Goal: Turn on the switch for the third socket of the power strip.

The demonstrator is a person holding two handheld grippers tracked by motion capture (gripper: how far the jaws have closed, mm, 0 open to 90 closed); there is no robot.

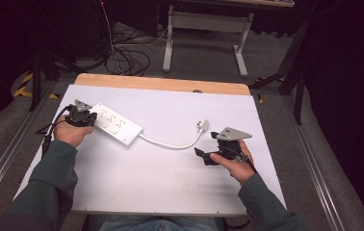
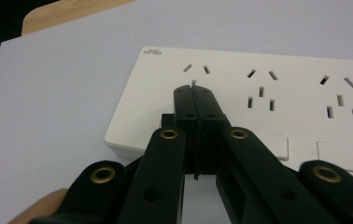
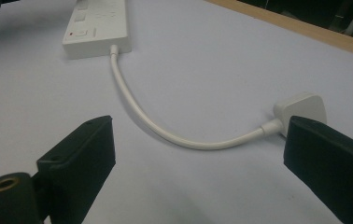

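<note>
I have the white power strip (image 1: 115,123) lying slantwise in the left half of the high view, on the white sheet that covers the table (image 1: 161,178). Its lead (image 1: 170,143) leaves the lower right end of the strip, sags in a shallow curve across the middle of the frame and ends in the white plug (image 1: 202,125), which lies flat on the sheet right of centre.

My left gripper (image 1: 81,117) sits at the strip's upper left end. In the left gripper view its jaws are pressed together with no gap and nothing between them, and their tips rest on or just over the strip's top face, right below the first pair of slanted socket slots. Whether they actually touch the plastic I cannot tell. Two more socket groups run off to the right of that frame, with flat rocker switches along the near edge.

My right gripper (image 1: 204,155) is in the lower right of the high view, just below the plug and apart from it. In the right gripper view its jaws stand wide, one at the lower left and one at the right edge, with the curved lead lying on the sheet between them. The plug peeks out from behind the right jaw.
</note>
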